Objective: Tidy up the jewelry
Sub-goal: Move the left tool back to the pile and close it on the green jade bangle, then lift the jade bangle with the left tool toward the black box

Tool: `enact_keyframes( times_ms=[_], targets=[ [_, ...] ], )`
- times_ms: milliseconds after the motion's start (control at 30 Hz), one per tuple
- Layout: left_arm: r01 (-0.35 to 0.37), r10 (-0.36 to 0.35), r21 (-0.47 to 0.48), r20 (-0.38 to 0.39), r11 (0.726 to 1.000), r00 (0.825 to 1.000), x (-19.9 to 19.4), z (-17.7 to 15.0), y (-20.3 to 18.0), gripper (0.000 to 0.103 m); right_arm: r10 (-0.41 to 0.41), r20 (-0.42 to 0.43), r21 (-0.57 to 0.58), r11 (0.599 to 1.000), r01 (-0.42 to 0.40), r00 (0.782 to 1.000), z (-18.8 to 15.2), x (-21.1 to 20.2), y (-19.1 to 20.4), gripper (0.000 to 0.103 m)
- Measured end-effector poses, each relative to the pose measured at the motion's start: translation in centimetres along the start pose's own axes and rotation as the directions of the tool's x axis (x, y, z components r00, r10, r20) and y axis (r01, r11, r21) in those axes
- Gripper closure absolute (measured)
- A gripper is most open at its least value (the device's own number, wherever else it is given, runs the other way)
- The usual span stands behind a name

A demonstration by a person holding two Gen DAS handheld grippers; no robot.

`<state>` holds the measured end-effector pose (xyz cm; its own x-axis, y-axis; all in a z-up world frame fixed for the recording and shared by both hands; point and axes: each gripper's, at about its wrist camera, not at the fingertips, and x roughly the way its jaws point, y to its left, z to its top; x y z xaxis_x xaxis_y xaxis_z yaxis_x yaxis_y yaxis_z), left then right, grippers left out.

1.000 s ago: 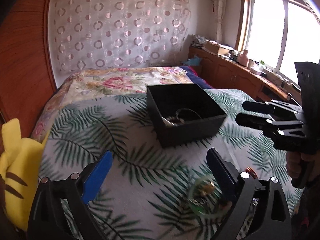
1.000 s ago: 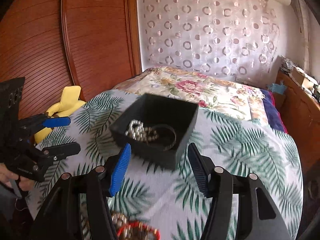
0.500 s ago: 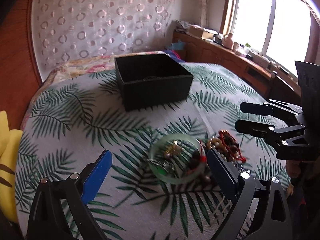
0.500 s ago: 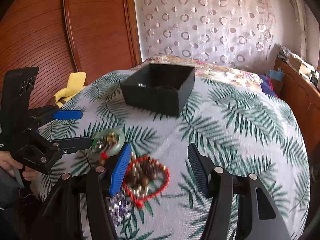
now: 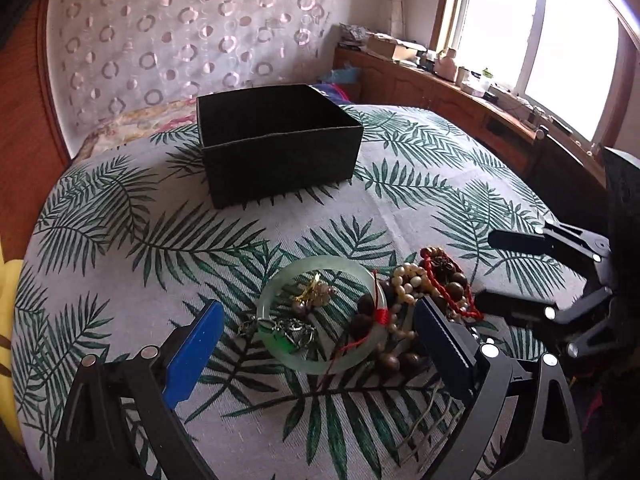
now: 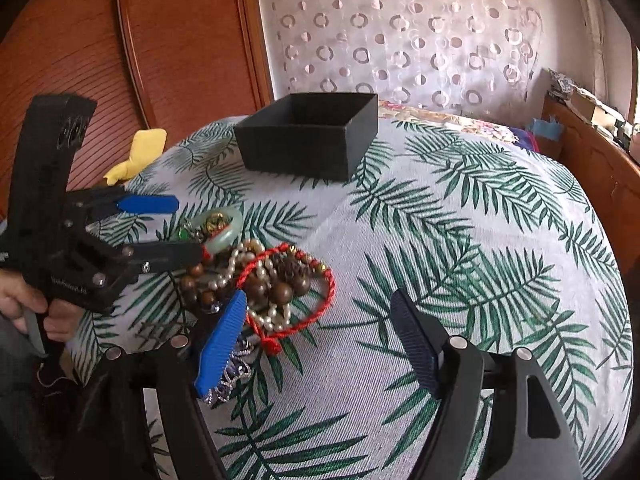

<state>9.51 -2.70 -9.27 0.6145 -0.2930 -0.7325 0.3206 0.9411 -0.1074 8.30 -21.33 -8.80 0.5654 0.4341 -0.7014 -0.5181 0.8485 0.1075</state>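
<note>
**Jewelry heap on the palm-leaf bed**

Palm-leaf bedspread (image 5: 120,240) covers the bed. At its far side sits a black box (image 5: 276,144). Nearer, the left claw (image 5: 316,344) hangs wide apart over a pale green bangle (image 5: 320,364), gripping nothing. The right claw (image 6: 316,336), its jaws just opening wider, holds nothing above the red cord bracelet (image 6: 328,280), brown beads (image 6: 280,288) and pearls (image 6: 272,320).
</note>
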Motion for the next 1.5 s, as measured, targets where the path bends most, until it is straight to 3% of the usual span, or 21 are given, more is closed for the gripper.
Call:
enact_keyframes(
  times_ms=[167, 333, 533, 567, 600, 633, 667, 900, 967, 1367, 1400, 1500],
  targets=[
    [0.004, -0.004, -0.015, -0.038, 1.000, 0.999, 1.2, 0.2, 0.3, 0.027, 0.000, 0.005, -0.001, 1.000, 0.000, 1.000, 0.0, 0.0, 0.0, 0.026],
    [-0.004, 0.004, 0.001, -0.049, 1.000, 0.999, 1.6, 0.2, 0.1, 0.027, -0.001, 0.006, -0.001, 1.000, 0.001, 1.000, -0.1, 0.0, -0.1, 0.026],
    [-0.008, 0.009, 0.029, -0.027, 1.000, 1.000, 1.1, 0.1, -0.3, 0.035, 0.000, 0.006, 0.003, 1.000, 0.000, 1.000, -0.1, 0.0, -0.1, 0.026],
    [-0.012, 0.013, 0.035, -0.016, 0.999, 1.000, 0.8, 0.1, -0.4, 0.039, 0.000, 0.006, 0.003, 1.000, 0.000, 1.000, -0.1, 0.0, 0.0, 0.026],
    [-0.006, 0.006, 0.035, -0.004, 0.999, 1.000, 0.5, 0.2, -0.4, 0.052, -0.001, 0.005, 0.003, 1.000, 0.001, 1.000, -0.1, 0.0, 0.0, 0.026],
    [0.023, -0.022, 0.020, -0.012, 1.000, 1.000, 0.2, 0.2, -0.3, 0.084, -0.002, 0.005, 0.002, 1.000, 0.002, 1.000, -0.1, 0.0, 0.0, 0.026],
    [0.016, -0.016, 0.007, -0.017, 1.000, 1.000, 0.2, 0.4, -0.1, 0.088, -0.003, 0.004, -0.001, 1.000, 0.003, 1.000, -0.1, 0.0, 0.0, 0.026],
    [-0.017, 0.017, -0.017, -0.024, 1.000, 1.000, 0.4, 0.3, 1.2, 0.087, -0.005, 0.005, 0.002, 1.000, 0.005, 1.000, -0.1, -0.1, -0.1, 0.026],
    [-0.021, 0.021, -0.017, -0.029, 1.000, 0.999, 0.4, 0.3, 1.4, 0.083, -0.004, 0.004, 0.002, 1.000, 0.004, 1.000, -0.2, -0.1, -0.1, 0.026],
    [-0.071, 0.077, 0.087, -0.066, 0.994, 0.995, -0.8, -1.5, 0.5, 0.072, -0.005, 0.006, 0.002, 1.000, 0.005, 1.000, -0.2, -0.1, -0.1, 0.026],
    [-0.076, 0.081, 0.088, -0.060, 0.993, 0.995, -1.0, -1.5, 0.5, 0.071, -0.004, 0.007, 0.002, 1.000, 0.004, 1.000, -0.2, -0.1, -0.1, 0.026],
    [-0.077, 0.080, 0.074, -0.029, 0.994, 0.996, -2.0, -1.3, 0.8, 0.050, -0.003, 0.006, 0.004, 1.000, 0.003, 1.000, -0.2, -0.1, -0.1, 0.026]
  ],
)
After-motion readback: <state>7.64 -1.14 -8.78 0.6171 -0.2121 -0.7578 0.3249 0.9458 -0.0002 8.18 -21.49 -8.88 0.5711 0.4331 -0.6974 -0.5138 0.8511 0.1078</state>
